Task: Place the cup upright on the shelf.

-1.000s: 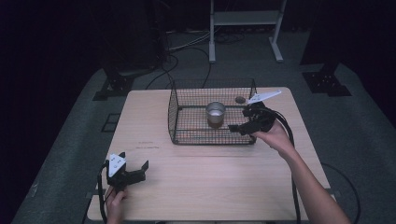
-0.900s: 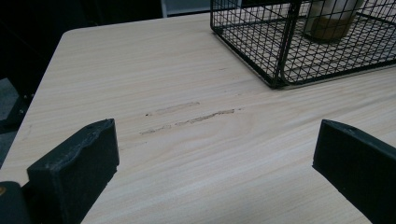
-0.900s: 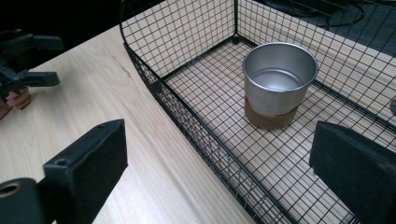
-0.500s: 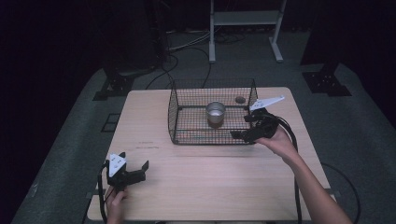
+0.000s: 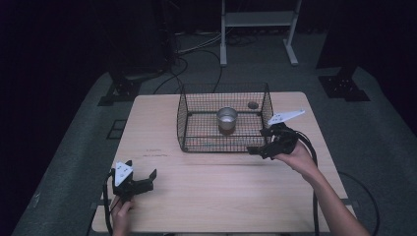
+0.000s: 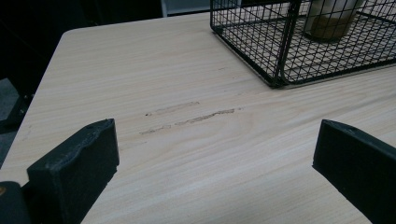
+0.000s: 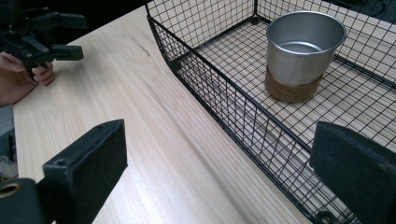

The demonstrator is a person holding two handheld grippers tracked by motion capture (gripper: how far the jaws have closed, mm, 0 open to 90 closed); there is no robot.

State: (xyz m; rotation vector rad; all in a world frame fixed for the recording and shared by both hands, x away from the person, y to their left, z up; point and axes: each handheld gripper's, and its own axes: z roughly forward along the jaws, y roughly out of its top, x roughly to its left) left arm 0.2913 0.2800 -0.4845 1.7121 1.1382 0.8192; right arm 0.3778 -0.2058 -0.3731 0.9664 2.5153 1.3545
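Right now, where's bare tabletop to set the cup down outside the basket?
Widest free patch: the table between the wire basket front wall and the near edge, bordered by the left gripper and right gripper. A narrower strip runs left of the basket. Inside is tighter: the metal cup sits mid-basket, and a small dark object lies just behind the basket.

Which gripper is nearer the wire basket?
The right gripper, at the basket's front right corner; the left gripper sits far off by the table's near edge.

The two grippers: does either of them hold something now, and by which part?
Nothing is held. The left gripper and the right gripper both have open, empty jaws; the metal cup stands untouched inside the wire basket.
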